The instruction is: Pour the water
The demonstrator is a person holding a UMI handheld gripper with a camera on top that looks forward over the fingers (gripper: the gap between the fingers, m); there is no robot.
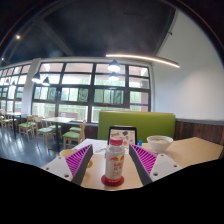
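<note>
A clear bottle [115, 158] with a white and red label and a pale cap stands upright on a round red coaster [114, 182] on the light table [196, 152]. My gripper [111, 152] is open, and the bottle stands between its fingers with a small gap at each side. The magenta pads [80, 161] flank the bottle's body at about label height. A white cup [159, 143] sits on the table beyond the right finger.
A small dark upright sign [122, 133] stands just beyond the bottle. Behind the table runs a green bench back [140, 121]. Farther off at the left are dining tables and chairs [45, 125] under large windows.
</note>
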